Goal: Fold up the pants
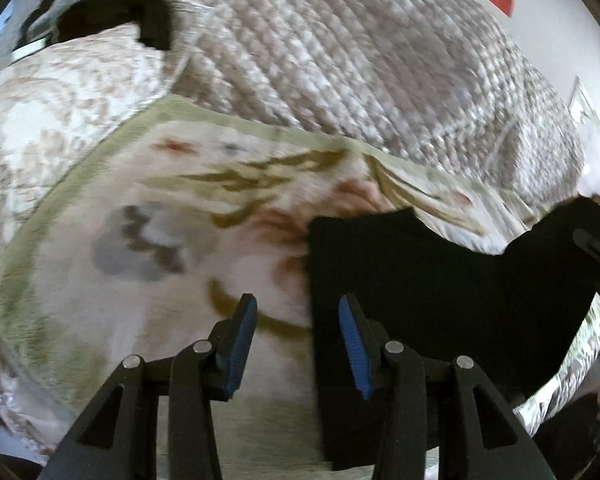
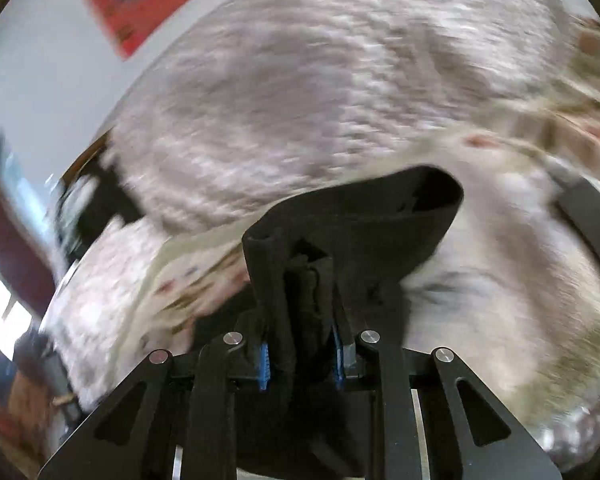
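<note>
Pants [image 2: 352, 216], one black pair with no readable label, lie on the floral blanket [image 1: 172, 216] over the bed. The right tongs [image 2: 302, 354] clench a bunched fold of them; the left tongs [image 1: 298, 344] hang released, holding nothing, above the blanket.

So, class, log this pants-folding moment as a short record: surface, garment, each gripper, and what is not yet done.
surface: floral blanket over a quilted bedspread
garment: black pants, partly lifted at one end
left gripper: open, empty, beside the pants' edge
right gripper: shut on bunched black cloth
not yet done: the fold is unfinished
</note>
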A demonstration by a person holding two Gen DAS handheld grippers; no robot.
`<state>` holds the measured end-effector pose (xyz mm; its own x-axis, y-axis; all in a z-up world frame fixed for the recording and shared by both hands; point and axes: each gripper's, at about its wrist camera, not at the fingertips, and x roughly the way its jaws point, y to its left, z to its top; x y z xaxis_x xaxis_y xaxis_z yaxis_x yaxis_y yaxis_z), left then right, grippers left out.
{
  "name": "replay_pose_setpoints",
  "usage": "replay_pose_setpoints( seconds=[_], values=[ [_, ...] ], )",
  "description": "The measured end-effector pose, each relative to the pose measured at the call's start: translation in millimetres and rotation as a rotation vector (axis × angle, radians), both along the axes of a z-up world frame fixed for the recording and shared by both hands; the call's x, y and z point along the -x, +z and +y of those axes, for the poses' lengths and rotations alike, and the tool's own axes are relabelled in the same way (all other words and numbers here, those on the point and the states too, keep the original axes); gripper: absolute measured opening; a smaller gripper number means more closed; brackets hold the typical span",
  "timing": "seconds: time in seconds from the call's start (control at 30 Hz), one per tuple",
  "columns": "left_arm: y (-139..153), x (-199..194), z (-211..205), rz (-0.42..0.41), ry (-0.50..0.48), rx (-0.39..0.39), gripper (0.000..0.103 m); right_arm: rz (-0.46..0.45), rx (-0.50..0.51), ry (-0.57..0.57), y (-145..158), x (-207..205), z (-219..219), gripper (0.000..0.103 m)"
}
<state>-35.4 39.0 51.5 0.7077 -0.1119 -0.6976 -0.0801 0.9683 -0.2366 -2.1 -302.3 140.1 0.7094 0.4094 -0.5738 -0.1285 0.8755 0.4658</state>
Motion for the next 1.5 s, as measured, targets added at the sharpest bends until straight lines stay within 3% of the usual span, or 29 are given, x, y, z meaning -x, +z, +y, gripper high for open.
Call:
replay_pose_setpoints(
  seconds=[0.03, 0.1, 0.13, 0.2, 0.27, 0.37, 0.43, 0.6, 0.87, 0.93, 0.97, 1.03, 1.1, 1.2, 1.3, 1.43, 1.47, 1.5],
  values=[
    [0.0, 0.8, 6.5, -0.001, 0.015, 0.006, 0.046, -0.008, 0.031, 0.093, 1.0, -3.0, 36.7, 0.023],
    [-0.1, 3.4, 18.2, -0.001, 0.048, 0.014, 0.046, -0.008, 0.048, 0.135, -1.5, -2.7, 54.0, 0.023],
    [-0.7, 5.1, 22.8, -0.002, 0.059, 0.017, 0.046, 0.000, 0.074, 0.234, -11.0, -0.3, 88.8, 0.023],
    [-1.9, 7.8, 32.2, 0.000, 0.083, 0.027, 0.046, 0.008, 0.083, 0.276, -17.4, 1.7, 102.3, 0.023],
    [-3.9, 9.1, 39.5, 0.005, 0.102, 0.036, 0.046, 0.052, 0.111, 0.380, -39.7, 4.7, 135.5, 0.023],
    [-5.9, 11.3, 46.8, 0.008, 0.118, 0.047, 0.046, 0.120, 0.180, 0.447, -73.7, 7.0, 160.4, 0.023],
    [-6.5, 12.1, 49.7, 0.009, 0.123, 0.052, 0.046, 0.119, 0.189, 0.450, -78.5, 8.7, 162.7, 0.023],
    [-7.5, 12.4, 51.1, 0.007, 0.121, 0.060, 0.046, 0.048, 0.212, 0.446, -52.8, 14.3, 163.5, 0.023],
    [-7.9, 13.9, 48.6, 0.012, 0.124, 0.058, 0.046, 0.071, 0.255, 0.511, -84.1, 26.4, 180.5, 0.023],
    [-8.0, 14.6, 48.9, 0.014, 0.125, 0.059, 0.046, 0.056, 0.262, 0.505, -79.7, 28.2, 180.9, 0.024],
    [-7.6, 14.7, 48.8, 0.014, 0.126, 0.057, 0.046, 0.052, 0.271, 0.507, -78.0, 29.1, 181.5, 0.026],
    [-7.2, 15.0, 48.8, 0.014, 0.126, 0.057, 0.046, 0.046, 0.267, 0.509, -74.0, 29.7, 181.4, 0.040],
    [-6.4, 16.9, 48.9, 0.015, 0.130, 0.058, 0.046, 0.053, 0.222, 0.541, -66.9, 34.1, 179.7, 0.047],
    [-6.1, 19.5, 49.4, 0.023, 0.131, 0.059, 0.046, 0.034, 0.193, 0.546, -59.9, 39.1, 175.4, 0.050],
    [-2.1, 22.3, 46.9, 0.022, 0.127, 0.051, 0.046, -0.016, 0.092, 0.549, -44.4, 46.1, 154.2, 0.050],
    [7.5, 22.4, 39.1, 0.005, 0.106, 0.032, 0.046, -0.075, 0.057, 0.475, -39.1, 50.1, 127.2, 0.049],
    [10.4, 21.7, 36.2, 0.000, 0.099, 0.029, 0.046, -0.061, 0.070, 0.427, -43.9, 48.8, 117.8, 0.044],
    [13.4, 20.7, 32.7, -0.005, 0.090, 0.026, 0.046, -0.038, 0.079, 0.405, -49.5, 46.2, 113.1, 0.025]
  ],
)
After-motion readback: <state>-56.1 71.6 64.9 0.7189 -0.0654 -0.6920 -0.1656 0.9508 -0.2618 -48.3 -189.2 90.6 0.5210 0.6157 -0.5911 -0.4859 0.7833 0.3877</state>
